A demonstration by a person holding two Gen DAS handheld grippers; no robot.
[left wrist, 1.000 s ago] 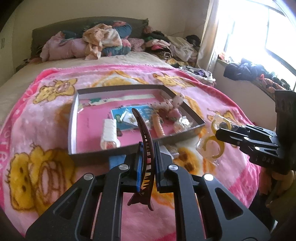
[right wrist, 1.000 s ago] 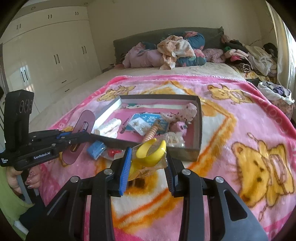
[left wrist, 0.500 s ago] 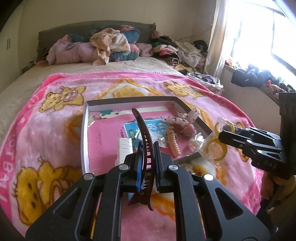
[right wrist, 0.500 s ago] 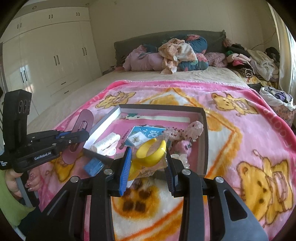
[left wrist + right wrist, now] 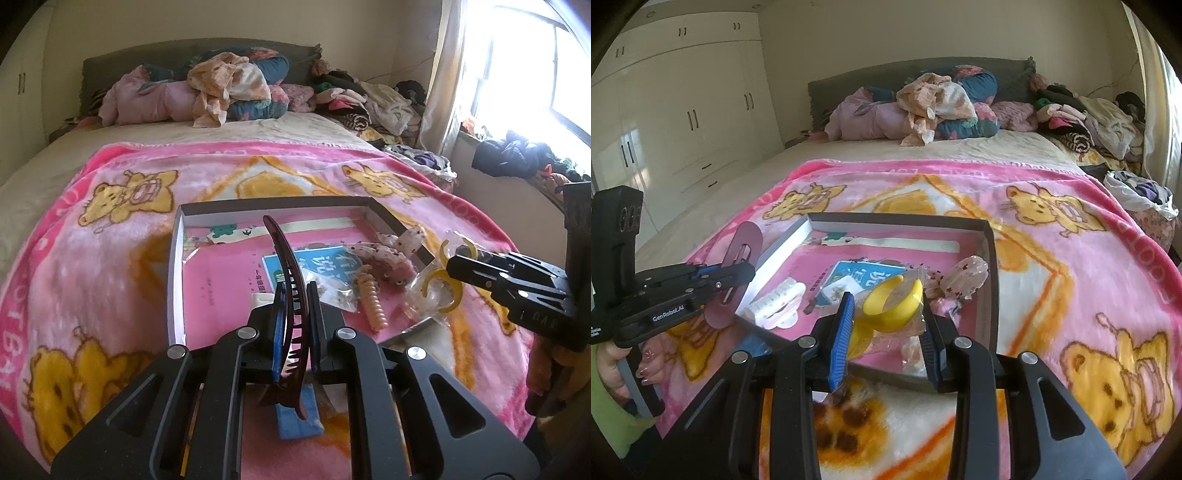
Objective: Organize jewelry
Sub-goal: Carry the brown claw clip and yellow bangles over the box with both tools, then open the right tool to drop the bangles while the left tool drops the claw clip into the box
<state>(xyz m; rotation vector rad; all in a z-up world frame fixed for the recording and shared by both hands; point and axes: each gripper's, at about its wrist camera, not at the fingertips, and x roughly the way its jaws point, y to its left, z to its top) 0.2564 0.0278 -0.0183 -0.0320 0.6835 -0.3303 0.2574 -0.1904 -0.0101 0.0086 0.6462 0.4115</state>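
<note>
A: Left side status?
B: Left gripper jaws clamped on a dark maroon hair claw clip, held edge-up over the near-left wall of the shallow box on the pink blanket. Blue pad lies under it, outside the box.
A: Right?
B: Right gripper jaws grasping a clear packet with yellow clips, above the box's near-right part. White clip and orange spiral clip lie inside.

I see the shallow grey cardboard tray on the pink bear-print blanket; piled clothes sit beyond at twelve o'clock, white wardrobe at ten.
</note>
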